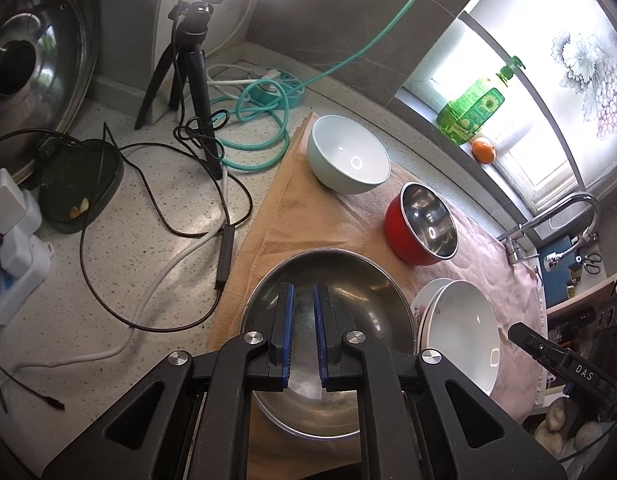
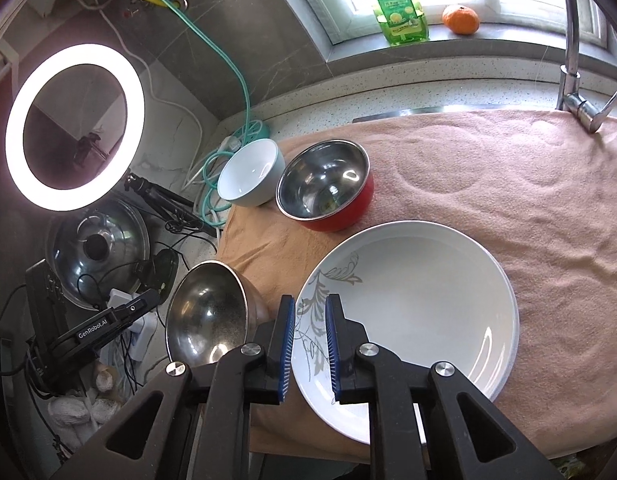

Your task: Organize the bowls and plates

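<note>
A large steel bowl (image 1: 348,304) sits on the towel right under my left gripper (image 1: 303,286), which is shut with nothing between its pads and hovers over the bowl's inside. To its right are two stacked white plates (image 1: 464,332), the lower one flower-patterned. My right gripper (image 2: 310,299) stands slightly open astride the near left rim of the top plate (image 2: 420,304); the pads do not press on it. Farther back stand a red steel-lined bowl (image 2: 328,188) and a pale white bowl (image 2: 248,178).
The peach towel (image 2: 508,184) covers the counter up to a tap (image 2: 572,92). Left of it lie cables (image 1: 156,216), a teal hose (image 1: 256,136), a tripod (image 1: 196,80) with a ring light (image 2: 74,128), and a pot lid (image 1: 32,60). A soap bottle (image 2: 396,4) and an orange (image 2: 460,19) sit on the sill.
</note>
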A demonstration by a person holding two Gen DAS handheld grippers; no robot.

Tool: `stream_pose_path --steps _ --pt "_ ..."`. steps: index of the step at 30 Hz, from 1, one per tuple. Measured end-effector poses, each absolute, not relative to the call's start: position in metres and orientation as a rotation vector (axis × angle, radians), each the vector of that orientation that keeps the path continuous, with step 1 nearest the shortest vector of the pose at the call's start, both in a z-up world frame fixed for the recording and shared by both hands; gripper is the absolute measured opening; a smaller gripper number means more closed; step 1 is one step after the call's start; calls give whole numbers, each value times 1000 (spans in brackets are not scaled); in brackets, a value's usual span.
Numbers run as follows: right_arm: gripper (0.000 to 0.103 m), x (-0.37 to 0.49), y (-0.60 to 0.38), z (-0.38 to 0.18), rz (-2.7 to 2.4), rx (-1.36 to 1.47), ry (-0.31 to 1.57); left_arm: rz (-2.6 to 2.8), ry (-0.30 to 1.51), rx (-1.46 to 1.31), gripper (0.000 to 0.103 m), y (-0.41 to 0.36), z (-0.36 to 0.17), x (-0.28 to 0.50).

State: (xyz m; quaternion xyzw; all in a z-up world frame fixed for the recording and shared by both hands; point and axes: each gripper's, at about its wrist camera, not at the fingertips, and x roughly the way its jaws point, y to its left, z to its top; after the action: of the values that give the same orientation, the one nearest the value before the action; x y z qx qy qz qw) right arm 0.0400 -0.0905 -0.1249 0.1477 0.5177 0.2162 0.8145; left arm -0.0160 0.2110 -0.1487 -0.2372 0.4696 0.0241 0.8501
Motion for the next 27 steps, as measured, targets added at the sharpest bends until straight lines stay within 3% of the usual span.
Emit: stream_pose_path --steps 27 --pt "16 125 -148 -86 574 193 1049 197 903 -613 9 169 -124 -7"
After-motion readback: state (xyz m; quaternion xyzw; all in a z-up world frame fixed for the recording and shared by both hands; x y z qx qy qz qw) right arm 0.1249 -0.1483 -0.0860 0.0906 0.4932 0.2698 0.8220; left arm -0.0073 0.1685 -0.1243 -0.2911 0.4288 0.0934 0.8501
